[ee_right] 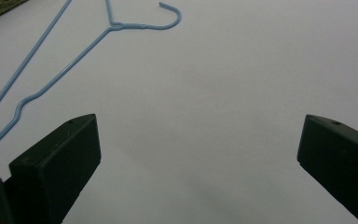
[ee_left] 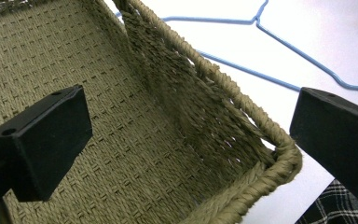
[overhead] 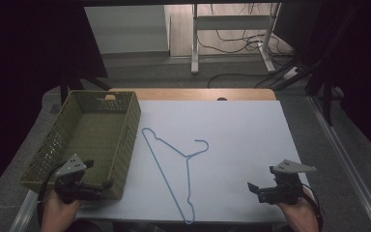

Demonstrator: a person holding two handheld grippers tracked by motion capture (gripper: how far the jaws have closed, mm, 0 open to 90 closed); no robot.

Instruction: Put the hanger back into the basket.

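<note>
Left side: woven olive basket (overhead: 89, 140) sits on the left part of the worktop (overhead: 241, 145), partly overhanging the white sheet's left edge. Basket holds nothing visible. No label or writing readable on it; a small tan patch on the far wall is too small to read.

Left hand-held gripper (overhead: 99, 186) is held by the left hand (overhead: 58, 210) at the basket's near right corner. In the left gripper view, its 2 black jaws stand wide apart, nothing between them but the basket: 1 jaw over the woven floor, the other outside the rim over the white surface, so the basket's right wall (ee_left: 205, 107) and braided corner lie in the gap. No contact with the rim that I can confirm. A patch of plaid cloth (ee_left: 335, 205) shows at the bottom right of that view.

Centre: blue wire hanger (overhead: 176, 166) lies flat on the white worktop, to the right of the left hand-held gripper and to the left of the right one, apart from both. Hook points toward the far right; 1 shoulder end lies just beside the basket's right wall, the other near the front edge. Seen also in the left gripper view (ee_left: 279, 44) beyond the basket rim and in the right gripper view (ee_right: 51, 79), ahead and left of the jaws.

Right side: right hand-held gripper (overhead: 256, 189), in the right hand (overhead: 297, 212), sits near the front right corner of the worktop, grey 3-cornered plate on top. Jaws wide apart over bare white surface, holding nothing. No brand marks legible on either tool.
</note>
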